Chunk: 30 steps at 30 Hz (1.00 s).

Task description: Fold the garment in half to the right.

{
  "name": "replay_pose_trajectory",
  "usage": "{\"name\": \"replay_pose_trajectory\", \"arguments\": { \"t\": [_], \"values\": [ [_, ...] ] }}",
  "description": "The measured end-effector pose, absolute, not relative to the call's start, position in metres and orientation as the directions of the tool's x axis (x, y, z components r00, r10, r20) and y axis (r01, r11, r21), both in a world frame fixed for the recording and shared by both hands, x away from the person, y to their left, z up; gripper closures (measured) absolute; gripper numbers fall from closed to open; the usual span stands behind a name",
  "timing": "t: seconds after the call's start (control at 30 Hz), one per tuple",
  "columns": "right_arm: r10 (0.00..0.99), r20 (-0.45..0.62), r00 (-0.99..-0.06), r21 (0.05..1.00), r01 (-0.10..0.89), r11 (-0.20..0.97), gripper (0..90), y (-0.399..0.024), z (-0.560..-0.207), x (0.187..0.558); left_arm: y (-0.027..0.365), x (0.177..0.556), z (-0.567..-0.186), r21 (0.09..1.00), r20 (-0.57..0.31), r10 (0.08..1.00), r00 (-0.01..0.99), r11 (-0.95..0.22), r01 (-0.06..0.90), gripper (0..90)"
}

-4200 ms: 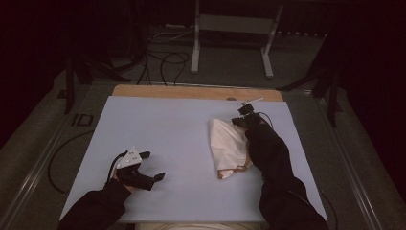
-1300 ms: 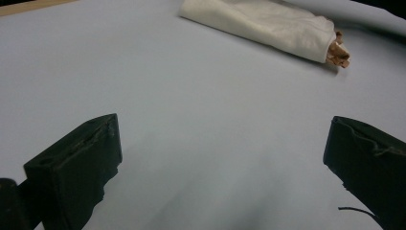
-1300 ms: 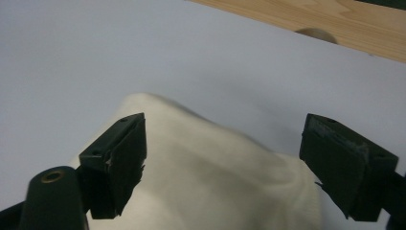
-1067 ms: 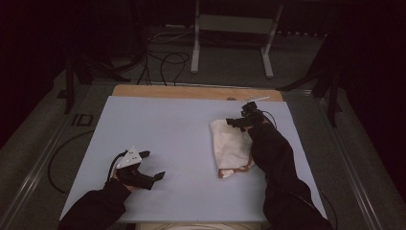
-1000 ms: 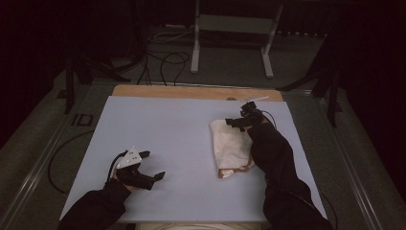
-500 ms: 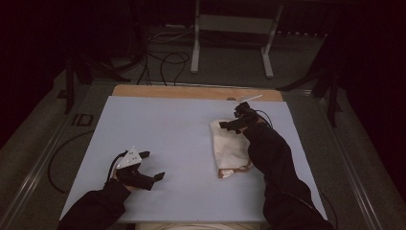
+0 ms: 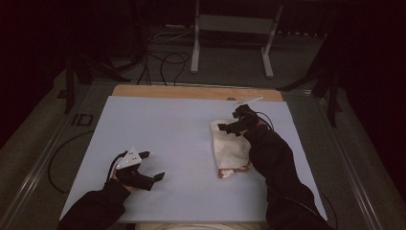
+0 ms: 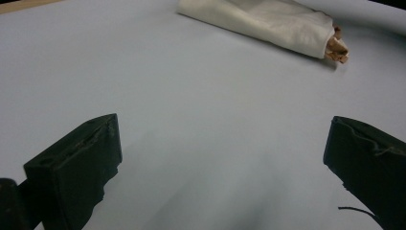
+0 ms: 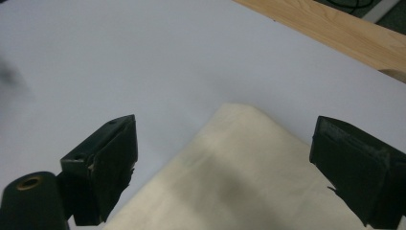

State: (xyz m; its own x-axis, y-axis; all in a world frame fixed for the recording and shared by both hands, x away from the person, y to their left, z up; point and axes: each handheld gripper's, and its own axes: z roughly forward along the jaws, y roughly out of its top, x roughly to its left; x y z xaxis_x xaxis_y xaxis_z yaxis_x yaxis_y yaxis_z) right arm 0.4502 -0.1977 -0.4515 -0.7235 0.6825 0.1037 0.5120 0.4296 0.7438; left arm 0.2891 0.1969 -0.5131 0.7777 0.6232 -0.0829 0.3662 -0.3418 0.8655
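A folded cream cloth [image 7: 229, 146] lies on the right half of the pale blue table sheet [image 7: 182, 134], with a tan edge showing at its near end [image 8: 335, 45]. My right gripper [image 7: 231, 120] hovers open over the cloth's far corner [image 9: 239, 143], jaws spread wide on either side of it. My left gripper [image 7: 152, 166] rests open near the front left of the sheet, nothing between its jaws, and the cloth [image 8: 268, 21] lies well ahead of it.
A bare wooden strip [image 7: 191, 91] runs along the sheet's far edge [image 9: 335, 28]. Cables [image 7: 163, 60] and a grey metal stand [image 7: 230, 38] are on the floor beyond the table. Metal rails flank the table left and right.
My right gripper has shifted left and slightly nearer over the cloth's far corner. The cloth and my left gripper have stayed put.
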Motion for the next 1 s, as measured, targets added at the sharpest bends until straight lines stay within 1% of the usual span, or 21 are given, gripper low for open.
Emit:
{"name": "replay_pose_trajectory", "arguments": {
  "t": [0.5,1.0],
  "values": [
    [0.658,0.106,-0.745,0.757,0.49,0.433,9.2,-0.21,-0.451,0.416,0.197,0.289,-0.513,0.865,-0.081,0.623,0.778,-0.344,0.365,0.2],
    [0.639,0.095,-0.763,0.758,0.471,0.45,9.2,-0.225,-0.466,0.384,0.197,0.289,-0.512,0.864,-0.077,0.624,0.777,-0.347,0.364,0.2]
  ]
}}
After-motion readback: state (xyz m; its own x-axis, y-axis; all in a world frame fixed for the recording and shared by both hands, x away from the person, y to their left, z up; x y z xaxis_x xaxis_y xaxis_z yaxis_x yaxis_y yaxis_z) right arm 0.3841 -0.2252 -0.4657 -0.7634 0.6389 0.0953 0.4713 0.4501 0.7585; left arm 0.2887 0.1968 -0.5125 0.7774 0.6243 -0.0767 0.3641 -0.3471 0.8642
